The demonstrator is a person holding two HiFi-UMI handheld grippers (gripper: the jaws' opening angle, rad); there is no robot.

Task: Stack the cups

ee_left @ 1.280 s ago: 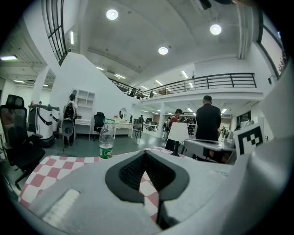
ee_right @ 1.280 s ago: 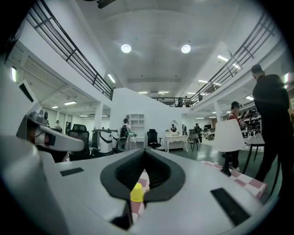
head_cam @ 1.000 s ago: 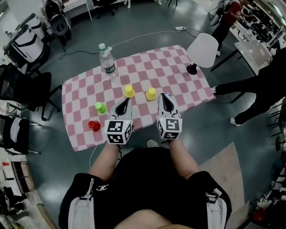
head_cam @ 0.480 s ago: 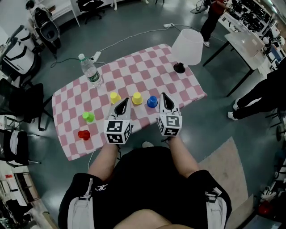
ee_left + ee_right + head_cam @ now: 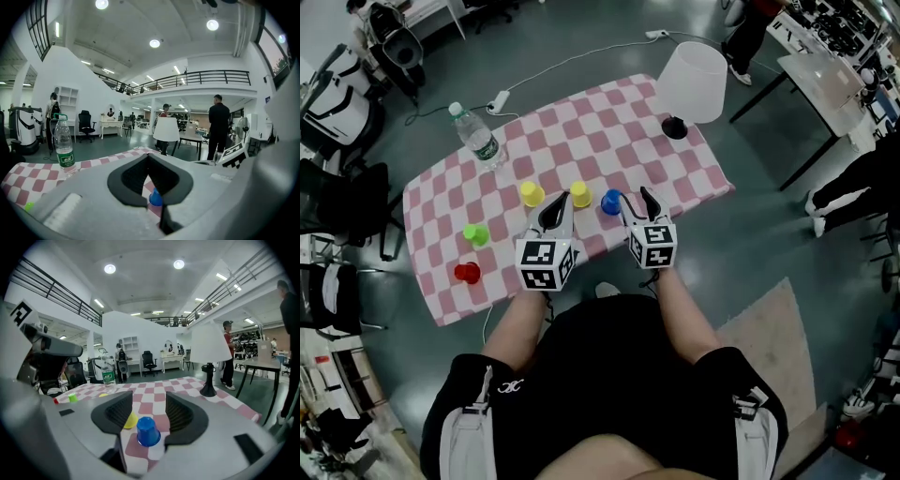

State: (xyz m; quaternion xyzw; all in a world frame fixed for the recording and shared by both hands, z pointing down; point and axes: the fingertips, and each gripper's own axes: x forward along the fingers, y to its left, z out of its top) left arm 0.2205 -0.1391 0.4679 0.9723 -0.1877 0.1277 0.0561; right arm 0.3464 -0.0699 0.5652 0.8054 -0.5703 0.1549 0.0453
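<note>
Cups [image 5: 579, 195] on pink-checked table [image 5: 591, 141], grey floor [image 5: 769, 225]

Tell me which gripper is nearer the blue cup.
Right. The right gripper has just been opening its jaws, with the blue cup just ahead of their gap, untouched. The left gripper is farther off to the cup's left.

Left tool [image 5: 557, 210] closed; right tool [image 5: 637, 202] just parting, empty
</note>
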